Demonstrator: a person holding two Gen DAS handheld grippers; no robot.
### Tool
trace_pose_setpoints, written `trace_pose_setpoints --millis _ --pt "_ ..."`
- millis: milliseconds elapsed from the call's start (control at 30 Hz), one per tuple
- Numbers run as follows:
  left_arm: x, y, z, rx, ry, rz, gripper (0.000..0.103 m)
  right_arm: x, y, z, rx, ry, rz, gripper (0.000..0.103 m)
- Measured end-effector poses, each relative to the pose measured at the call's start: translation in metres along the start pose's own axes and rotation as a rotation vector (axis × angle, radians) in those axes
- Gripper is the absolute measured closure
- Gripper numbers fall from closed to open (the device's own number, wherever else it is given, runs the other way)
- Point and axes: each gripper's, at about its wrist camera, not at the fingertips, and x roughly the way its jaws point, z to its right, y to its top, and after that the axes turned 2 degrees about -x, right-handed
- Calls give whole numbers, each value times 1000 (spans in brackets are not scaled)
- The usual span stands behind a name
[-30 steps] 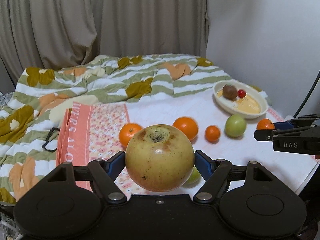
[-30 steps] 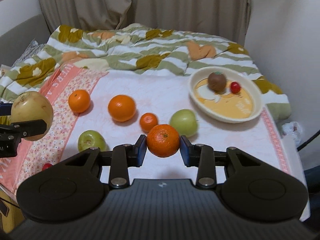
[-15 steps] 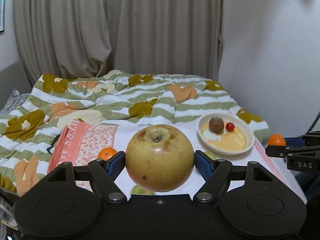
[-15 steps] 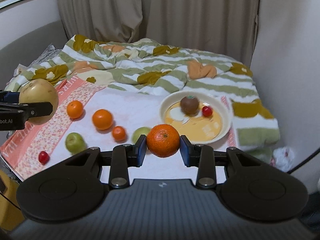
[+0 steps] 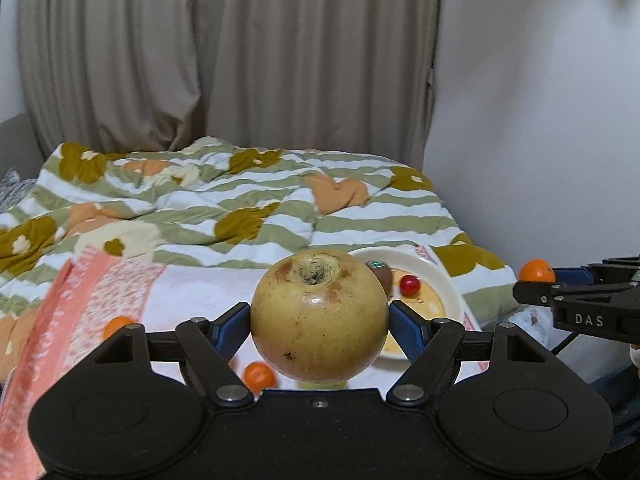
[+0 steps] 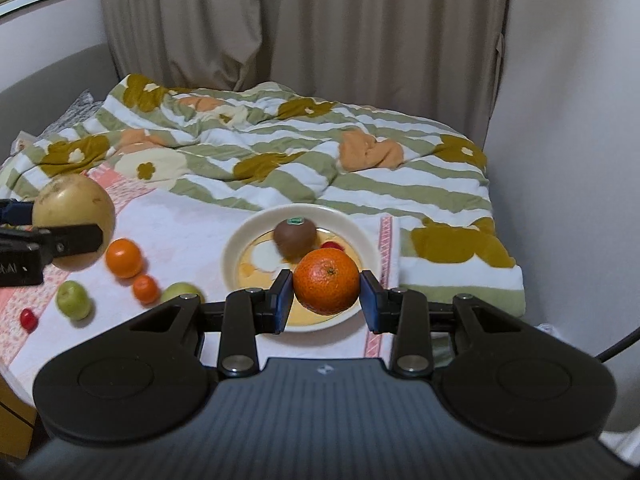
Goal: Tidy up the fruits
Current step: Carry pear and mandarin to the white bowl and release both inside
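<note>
Fruit lies scattered over a white cloth spread on a bed, with a cream plate as the gathering point. The left gripper is clamped on a large yellow apple, its blue pads pressed to both sides of the fruit, which hangs in the air to the left of the plate. The right gripper is clamped on an orange, held above the plate's near edge. On the plate sit a brown kiwi with a green sticker and a small red tomato, which lies just to the right of the kiwi. Left of the plate, on the cloth, rest two more oranges, a larger one and a smaller one close beside it, along with two green apples and a second red tomato farthest from the plate. Behind the plate a striped, flowered quilt is bunched up, and beige curtains hang beyond it.
</note>
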Motion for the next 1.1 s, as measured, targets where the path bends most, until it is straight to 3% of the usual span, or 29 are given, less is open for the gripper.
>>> trace_pose_setpoints --millis 333,733,1100 --pt "85 13 34 94 -67 -78 25 51 13 33 51 -20 -47 52" --pt "182 8 50 187 -115 -254 25 111 17 51 116 -36 -139 52" --pt "213 -7 66 263 -169 -338 24 133 15 60 148 -62 -186 52"
